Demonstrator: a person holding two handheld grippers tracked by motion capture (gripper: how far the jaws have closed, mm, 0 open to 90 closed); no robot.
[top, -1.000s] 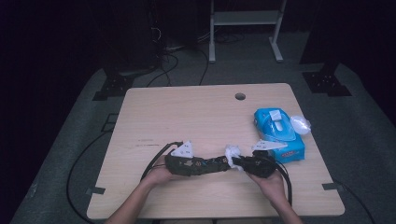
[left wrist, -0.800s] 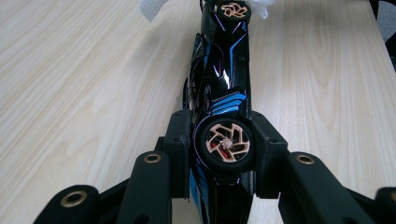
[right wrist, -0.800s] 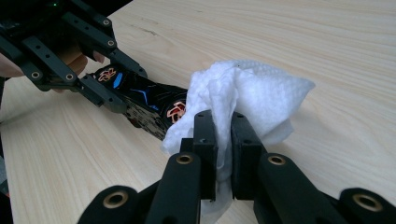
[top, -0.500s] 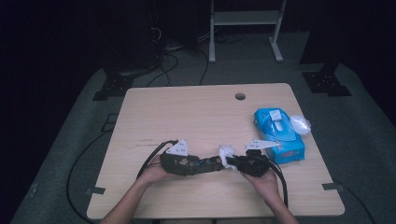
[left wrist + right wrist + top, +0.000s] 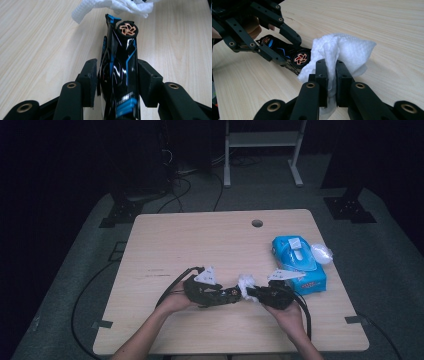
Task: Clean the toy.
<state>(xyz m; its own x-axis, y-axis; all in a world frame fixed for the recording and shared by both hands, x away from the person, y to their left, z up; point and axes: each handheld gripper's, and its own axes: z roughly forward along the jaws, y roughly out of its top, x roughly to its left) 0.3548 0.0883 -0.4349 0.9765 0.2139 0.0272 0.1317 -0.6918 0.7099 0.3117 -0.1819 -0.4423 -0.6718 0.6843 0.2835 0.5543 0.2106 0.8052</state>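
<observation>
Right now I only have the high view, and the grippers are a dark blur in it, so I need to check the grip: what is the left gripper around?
Observer: The left gripper straddles a slim glossy black object with blue stripes. Its jaws have just been opening, and a thin gap shows at one pad.
Operator: And the white lump at the right gripper?
Observer: The right gripper is shut on a crumpled white paper wipe.
Operator: Anything on the object's tip?
Observer: A round copper-coloured pinwheel emblem, right beside the wipe.
</observation>
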